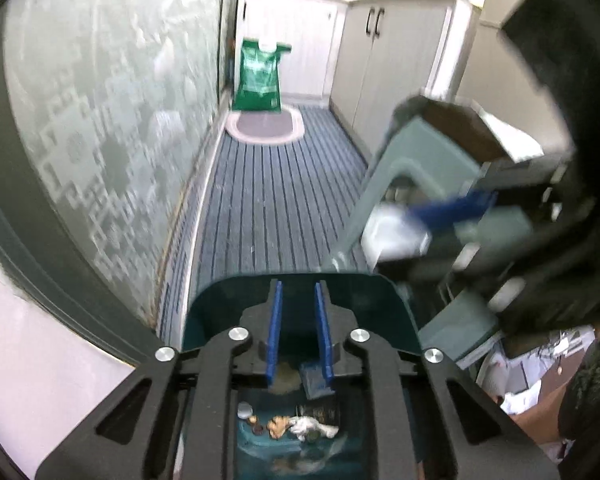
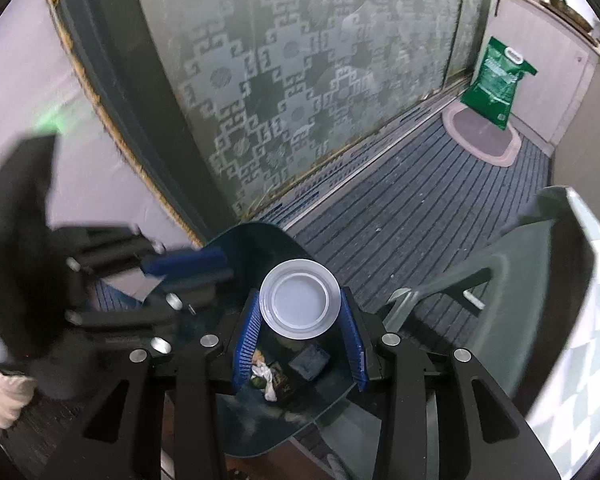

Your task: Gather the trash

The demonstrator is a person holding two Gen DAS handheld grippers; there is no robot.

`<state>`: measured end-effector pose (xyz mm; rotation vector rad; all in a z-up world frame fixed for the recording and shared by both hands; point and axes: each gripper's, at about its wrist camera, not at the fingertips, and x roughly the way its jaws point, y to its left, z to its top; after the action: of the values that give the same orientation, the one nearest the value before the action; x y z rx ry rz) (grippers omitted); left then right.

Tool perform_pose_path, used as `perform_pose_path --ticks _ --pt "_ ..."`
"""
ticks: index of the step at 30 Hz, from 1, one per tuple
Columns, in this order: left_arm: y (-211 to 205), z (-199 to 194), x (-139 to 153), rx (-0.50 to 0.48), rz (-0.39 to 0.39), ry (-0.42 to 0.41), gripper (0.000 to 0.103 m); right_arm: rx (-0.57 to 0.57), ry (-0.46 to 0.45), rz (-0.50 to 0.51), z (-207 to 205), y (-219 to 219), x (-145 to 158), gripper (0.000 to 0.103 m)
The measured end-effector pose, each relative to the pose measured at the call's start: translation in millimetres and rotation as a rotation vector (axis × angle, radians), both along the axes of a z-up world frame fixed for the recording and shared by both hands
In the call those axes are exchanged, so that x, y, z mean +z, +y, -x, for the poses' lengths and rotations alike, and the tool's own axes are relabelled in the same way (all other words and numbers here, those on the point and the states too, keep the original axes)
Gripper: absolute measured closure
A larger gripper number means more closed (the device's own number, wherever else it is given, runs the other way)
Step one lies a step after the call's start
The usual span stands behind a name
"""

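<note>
R tool (image 2: 300, 320) grips cup (image 2: 299, 299) | L tool (image 1: 298, 332) open | bin (image 2: 276, 240) trash half-hidden

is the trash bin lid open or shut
Open: the trash bin lid stands raised, and trash inside shows below the white cup.

L wrist cam sits above the teal bin (image 1: 204, 312), close, looking down into it and fwd along the striped floor (image 1: 268, 200) toward the green bag (image 1: 259, 76). R wrist cam hangs over the same bin (image 2: 260, 240), aimed more at the frosted patterned door (image 2: 284, 80). Both share bin, floor, bag (image 2: 496, 80), door (image 1: 100, 120).
</note>
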<state>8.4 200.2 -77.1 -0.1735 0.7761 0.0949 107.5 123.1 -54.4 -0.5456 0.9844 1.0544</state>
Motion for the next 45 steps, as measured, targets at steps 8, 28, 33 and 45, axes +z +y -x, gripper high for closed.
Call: perform_pose_path --ticks 8,28,33,45 --pt "14.8 18.5 37.2 0.030 0.033 -0.137 0.091 0.048 0.029 0.096 17.0 16.0 -38.0 0.064" --pt "25.6 37.6 62.9 0.047 0.040 -0.241 0.092 0.144 0.033 0.331 42.0 23.2 -102.4 0.046" --pt "25.5 40.7 66.4 0.051 0.034 -0.254 0.092 0.129 0.062 0.276 39.0 20.4 -89.2 0.055" --pt "10.6 42.3 74.6 0.089 -0.025 -0.244 0.092 0.074 0.024 0.056 43.5 -8.2 -6.4 0.062"
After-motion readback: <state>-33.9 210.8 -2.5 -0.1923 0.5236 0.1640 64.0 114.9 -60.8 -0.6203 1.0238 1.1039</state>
